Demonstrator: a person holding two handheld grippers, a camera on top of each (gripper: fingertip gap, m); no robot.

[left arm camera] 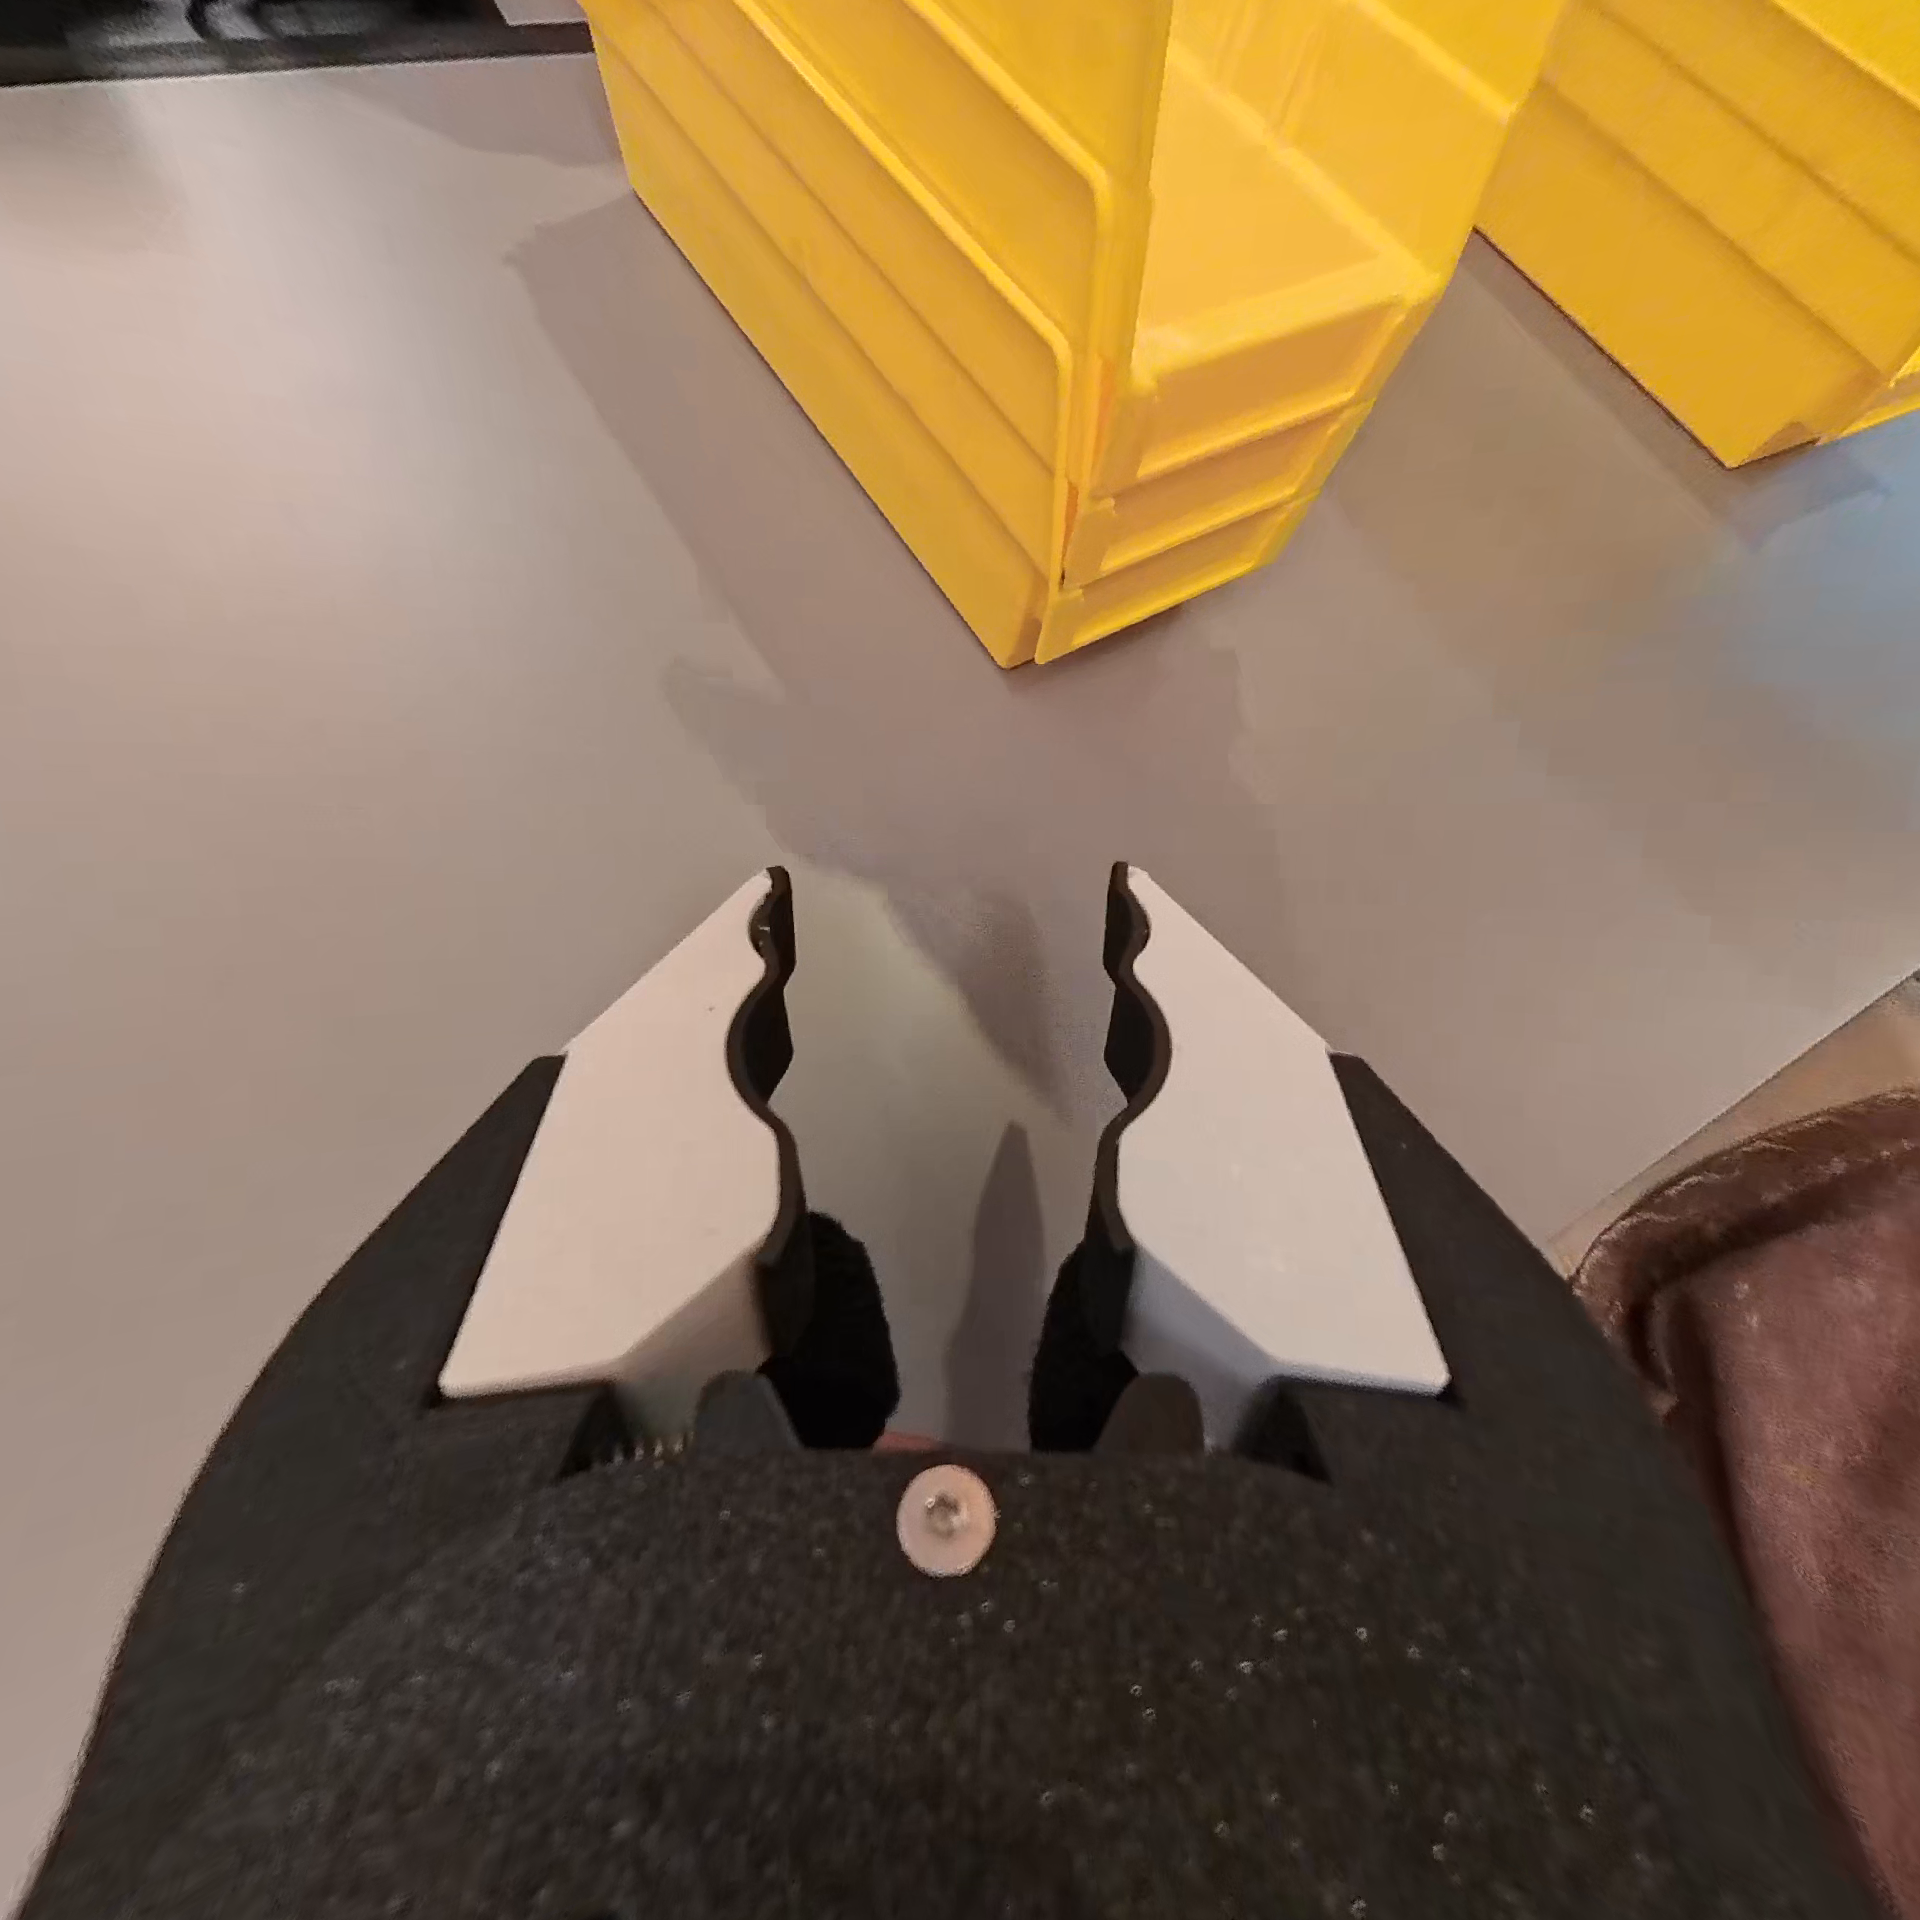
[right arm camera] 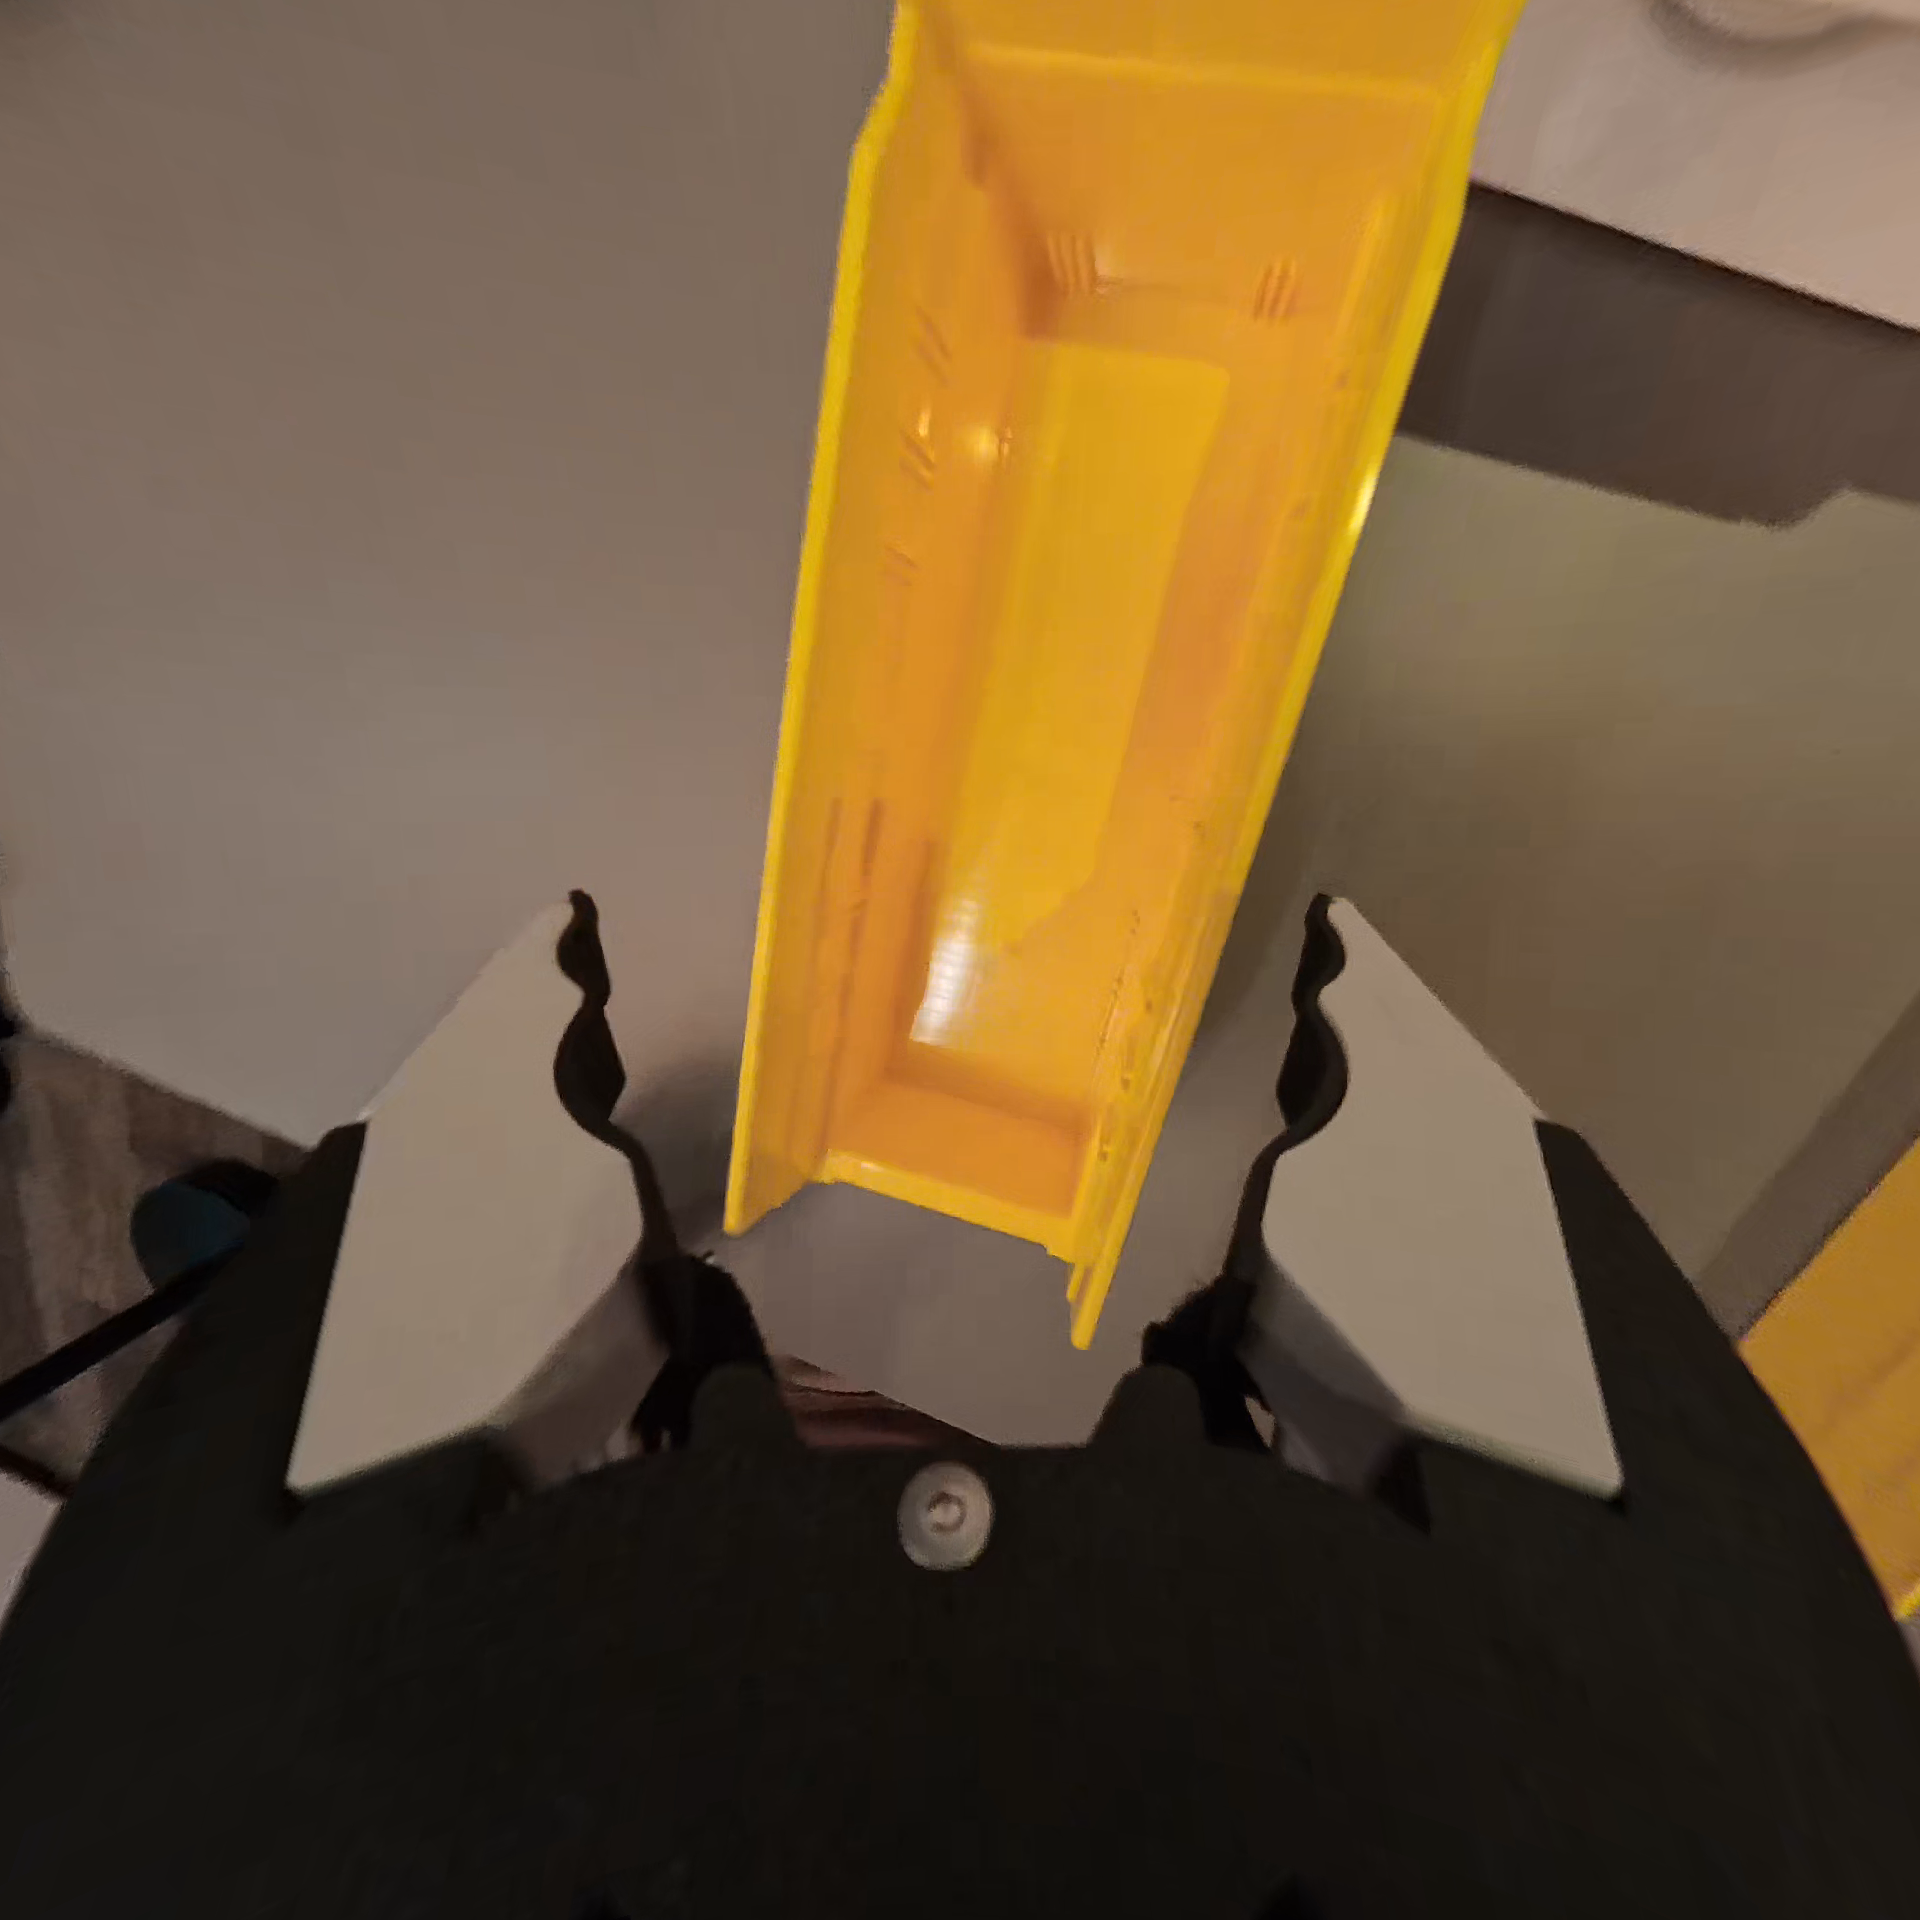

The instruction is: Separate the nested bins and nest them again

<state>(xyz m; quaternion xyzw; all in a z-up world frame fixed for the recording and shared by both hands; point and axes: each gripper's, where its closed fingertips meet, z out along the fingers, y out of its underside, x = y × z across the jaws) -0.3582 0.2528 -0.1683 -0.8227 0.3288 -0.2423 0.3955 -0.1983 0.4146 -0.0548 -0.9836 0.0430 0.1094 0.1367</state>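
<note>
In the left wrist view a stack of nested yellow bins (left arm camera: 935, 343) stands on the grey table (left arm camera: 312, 520) ahead, with a second yellow stack (left arm camera: 1745, 239) at the upper right. My left gripper (left arm camera: 945, 883) is open and empty, low over the table short of the stack. In the right wrist view a single long yellow bin (right arm camera: 1070, 644) lies open side up, running away from me. My right gripper (right arm camera: 951, 914) is open wide, its fingers either side of the bin's near end without touching it.
A brown sleeve (left arm camera: 1787, 1455) shows at the left wrist view's right edge. In the right wrist view the table edge (right arm camera: 1621, 447) runs at the right, another yellow piece (right arm camera: 1860, 1382) sits at the far right, and a dark cable (right arm camera: 94, 1351) lies at the left.
</note>
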